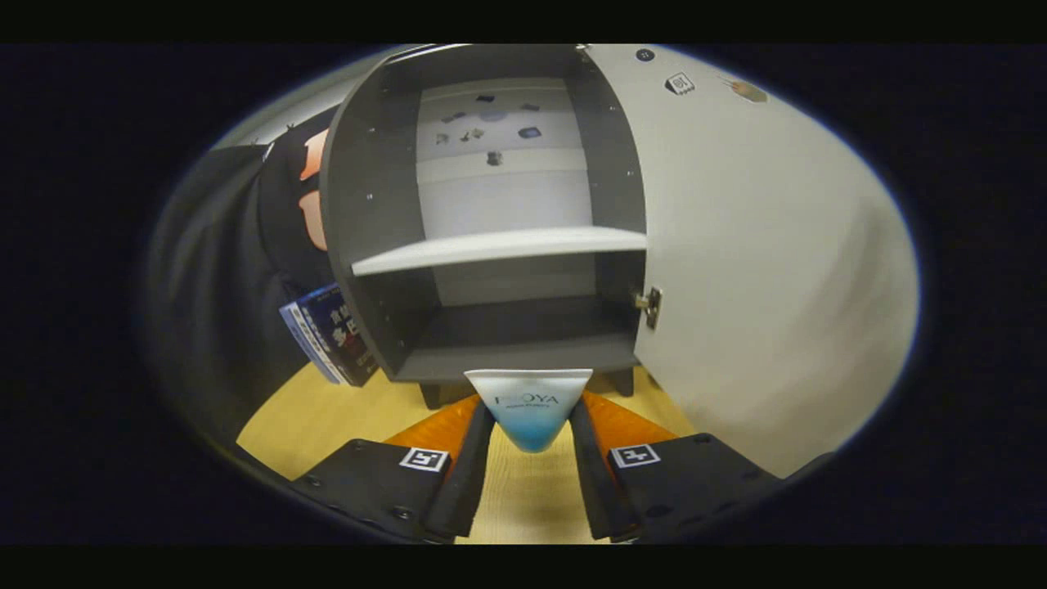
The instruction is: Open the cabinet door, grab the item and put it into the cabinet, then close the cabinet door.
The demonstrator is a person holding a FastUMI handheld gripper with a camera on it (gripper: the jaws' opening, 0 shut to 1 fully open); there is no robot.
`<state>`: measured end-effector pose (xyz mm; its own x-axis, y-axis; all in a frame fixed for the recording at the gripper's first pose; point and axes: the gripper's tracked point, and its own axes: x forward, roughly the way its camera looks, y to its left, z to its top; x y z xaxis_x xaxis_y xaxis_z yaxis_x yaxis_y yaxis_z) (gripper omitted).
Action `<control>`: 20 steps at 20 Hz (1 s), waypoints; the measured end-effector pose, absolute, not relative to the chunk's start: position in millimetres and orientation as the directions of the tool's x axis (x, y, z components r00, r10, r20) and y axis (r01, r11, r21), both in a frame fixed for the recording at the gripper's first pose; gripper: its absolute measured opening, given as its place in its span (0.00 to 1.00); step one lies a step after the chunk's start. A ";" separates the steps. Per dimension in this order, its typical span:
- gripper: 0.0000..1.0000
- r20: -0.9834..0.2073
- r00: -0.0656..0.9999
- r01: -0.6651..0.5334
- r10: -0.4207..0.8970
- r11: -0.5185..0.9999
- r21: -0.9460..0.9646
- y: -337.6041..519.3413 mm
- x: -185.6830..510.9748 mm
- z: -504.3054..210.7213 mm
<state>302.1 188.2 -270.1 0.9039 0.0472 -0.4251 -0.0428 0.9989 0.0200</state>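
Both fingers of the gripper (530, 458) pinch a white-and-blue tube (529, 406), held just before the cabinet (491, 245), its door (761, 270) swung wide. Best carried level onto the bottom shelf (515, 331) — well past the front lip — before letting go.

claw (530, 425) gripping tube (530, 406), cabinet (491, 245) open

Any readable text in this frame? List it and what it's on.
"OYA": on the tube clamped between the gripper fingers; leading letter unclear, smaller line beneath too small.
Book left of the cabinet: print blurred, unreadable.
Stickers on the open cabinet door: too small.
Square markers on the gripper: patterns, no words.
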 end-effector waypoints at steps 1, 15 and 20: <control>0.58 -0.391 0.918 -0.063 0.072 0.997 0.036 192.9 318.6 -244.0; 0.58 -0.272 0.921 -0.289 0.280 0.957 0.006 266.7 523.4 -163.8; 0.58 -0.341 0.895 -0.305 0.289 0.952 0.009 276.5 557.9 -184.6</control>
